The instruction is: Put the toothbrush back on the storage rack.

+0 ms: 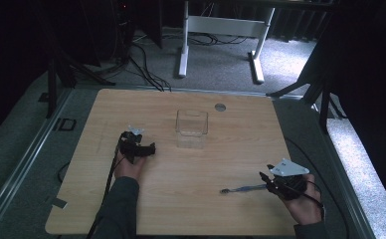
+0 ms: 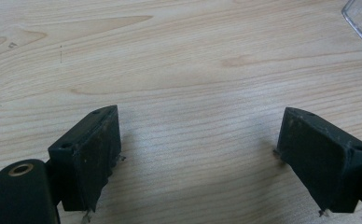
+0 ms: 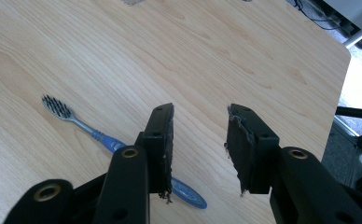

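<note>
The wooden desk [image 1: 191, 189] is carrying everything, and the clear plastic box [image 1: 191, 128] standing near its middle is serving as the landmark. The box is sitting upright with its mouth open to the top, and it is looking empty; one corner of it is also peeking into the left gripper view.

The left claw [image 1: 142, 147] is hovering just to the left of the box, a little nearer the person, with its jaws spread wide and gripping nothing but air over bare wood. The right claw [image 3: 200, 154] is waiting well to the right of the box and much nearer the person's edge, its jaws standing partly open and holding nothing.

The toothbrush [image 3: 109, 142] is lying flat on the desk, well apart from the box, on the near right side. Its bristled head is pointing away from the right claw while the blue handle end is running under that claw's jaw on the left of its own view, not between the two.

From here the likely trouble is a missed grasp: since the handle is lying off to one side of the gap, closing now would probably pinch nothing or nudge the brush sideways. The thin, low handle could also slip or pivot if caught near its very end, and a tilted brush might strike the box rim on delivery.
</note>
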`<state>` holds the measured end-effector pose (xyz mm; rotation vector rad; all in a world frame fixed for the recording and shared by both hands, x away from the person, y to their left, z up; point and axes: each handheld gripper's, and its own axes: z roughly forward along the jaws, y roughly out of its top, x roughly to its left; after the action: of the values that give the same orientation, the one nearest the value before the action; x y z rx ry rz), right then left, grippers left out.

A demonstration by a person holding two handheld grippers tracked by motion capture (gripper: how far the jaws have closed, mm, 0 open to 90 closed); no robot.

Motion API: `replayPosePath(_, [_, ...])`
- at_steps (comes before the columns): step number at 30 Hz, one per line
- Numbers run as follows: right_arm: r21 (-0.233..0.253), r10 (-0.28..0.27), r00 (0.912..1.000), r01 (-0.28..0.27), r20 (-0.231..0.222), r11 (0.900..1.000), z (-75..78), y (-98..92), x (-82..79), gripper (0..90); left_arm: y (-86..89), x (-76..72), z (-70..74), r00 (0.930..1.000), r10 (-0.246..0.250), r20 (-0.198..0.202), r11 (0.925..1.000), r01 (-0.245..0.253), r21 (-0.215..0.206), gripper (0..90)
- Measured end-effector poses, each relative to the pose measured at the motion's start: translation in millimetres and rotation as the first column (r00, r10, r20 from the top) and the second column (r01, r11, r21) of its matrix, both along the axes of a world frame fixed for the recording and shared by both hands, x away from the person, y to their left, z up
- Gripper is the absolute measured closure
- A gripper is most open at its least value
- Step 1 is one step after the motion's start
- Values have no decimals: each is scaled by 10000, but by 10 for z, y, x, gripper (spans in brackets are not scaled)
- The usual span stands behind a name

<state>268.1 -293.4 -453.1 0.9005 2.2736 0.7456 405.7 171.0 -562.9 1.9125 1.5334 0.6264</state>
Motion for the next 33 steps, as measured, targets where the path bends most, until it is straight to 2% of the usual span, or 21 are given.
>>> replayPosePath(33, [-490, 873, 9952, -894, -450, 9948, -26, 122, 36, 623, 0, 0, 0, 10000, -1, 0, 10000, 1, 1, 137])
